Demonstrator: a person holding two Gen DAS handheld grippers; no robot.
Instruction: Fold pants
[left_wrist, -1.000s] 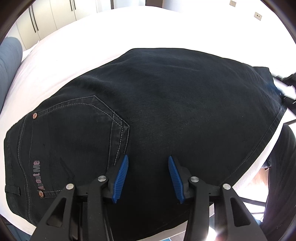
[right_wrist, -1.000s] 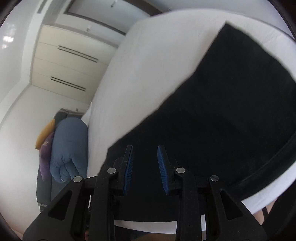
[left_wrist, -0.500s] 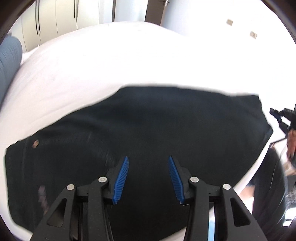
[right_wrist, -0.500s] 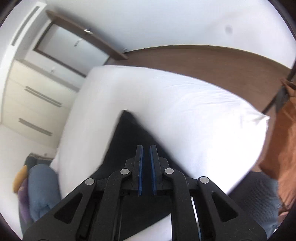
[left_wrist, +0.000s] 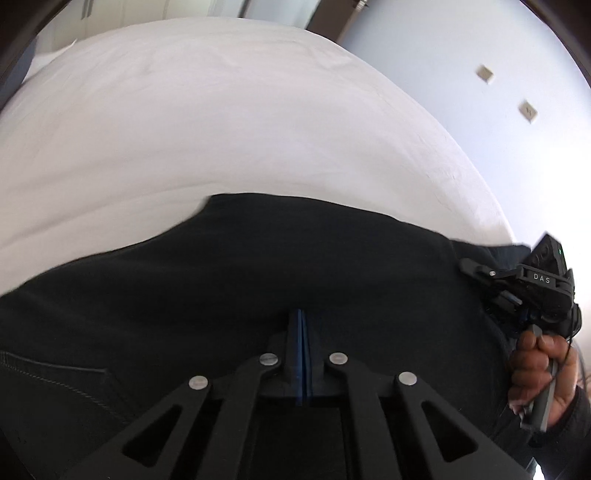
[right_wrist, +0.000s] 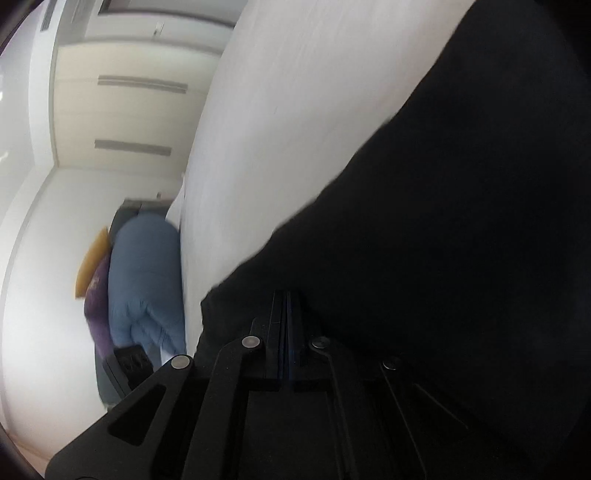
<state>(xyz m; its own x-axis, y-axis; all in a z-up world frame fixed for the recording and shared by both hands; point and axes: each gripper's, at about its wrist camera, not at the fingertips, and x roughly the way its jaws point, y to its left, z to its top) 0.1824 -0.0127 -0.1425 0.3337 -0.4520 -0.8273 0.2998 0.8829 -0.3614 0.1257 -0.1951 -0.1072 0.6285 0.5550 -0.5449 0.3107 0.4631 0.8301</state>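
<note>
L gripper (left_wrist: 302, 317) has its blue pads pressed together on the near edge of the black pants (left_wrist: 258, 273), which lie on the white bed (left_wrist: 221, 110). Only L view shows the R gripper (left_wrist: 476, 267) and hand (left_wrist: 539, 373) at the pants' far end. R view: pads pinched on the pants; blue cushion (right_wrist: 144, 277) beside bed.

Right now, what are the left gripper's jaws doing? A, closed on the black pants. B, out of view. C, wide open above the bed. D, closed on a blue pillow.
A: in the left wrist view the left gripper has its blue pads pressed together with the black pants bunched at them, on the white bed.
</note>
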